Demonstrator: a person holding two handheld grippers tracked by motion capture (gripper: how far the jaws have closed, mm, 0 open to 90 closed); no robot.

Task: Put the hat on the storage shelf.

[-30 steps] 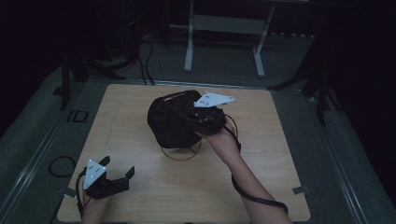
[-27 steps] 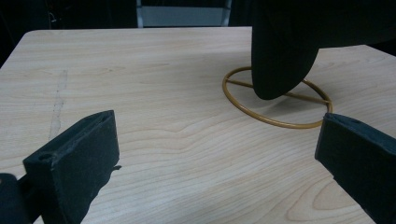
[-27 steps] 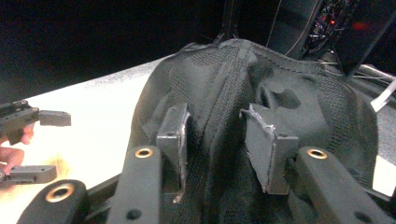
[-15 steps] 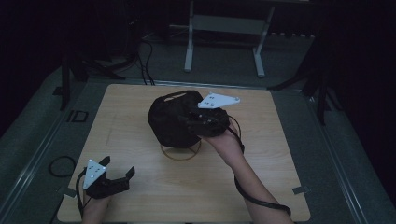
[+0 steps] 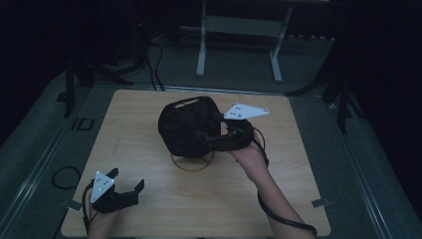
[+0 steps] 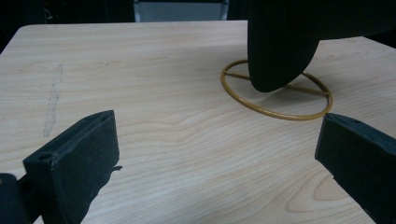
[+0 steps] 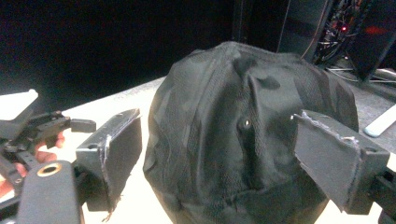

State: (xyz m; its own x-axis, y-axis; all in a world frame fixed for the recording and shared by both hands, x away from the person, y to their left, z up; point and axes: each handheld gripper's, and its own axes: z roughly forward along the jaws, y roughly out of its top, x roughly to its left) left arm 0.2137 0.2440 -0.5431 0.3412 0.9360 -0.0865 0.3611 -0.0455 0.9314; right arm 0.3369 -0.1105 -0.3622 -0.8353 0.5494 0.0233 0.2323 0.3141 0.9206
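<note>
While perched on a gold wire stand (image 5: pixel 191 163) near the middle of the wooden table (image 5: pixel 298 199), black cap (image 5: pixel 186 125) sits with the right gripper (image 5: pixel 209 133) at its three o'clock side. Jaws just been opening, now spread wide, cap's crown between them in the right gripper view (image 7: pixel 247 140) but pads clear of the fabric on both sides. Small eyelet visible on the cap's panel there; mesh weave plain on the cloth. Grey three-cornered plate riding above the right gripper, hand behind it at about four o'clock from the cap, cable looping along the forearm.

Toward seven o'clock from the cap, well apart, near the table's front left corner: left gripper (image 5: pixel 128 186), jaws spread with nothing between, pointed roughly toward two o'clock. In the left gripper view, both black pads (image 6: pixel 77 163) standing wide over bare wood grain, gold ring of the stand (image 6: pixel 275 109) lying ahead at one o'clock with crossing spokes inside, cap's lower edge (image 6: pixel 280 46) hanging over the ring. Faint pale smear on the wood at ten o'clock in that view.
</note>
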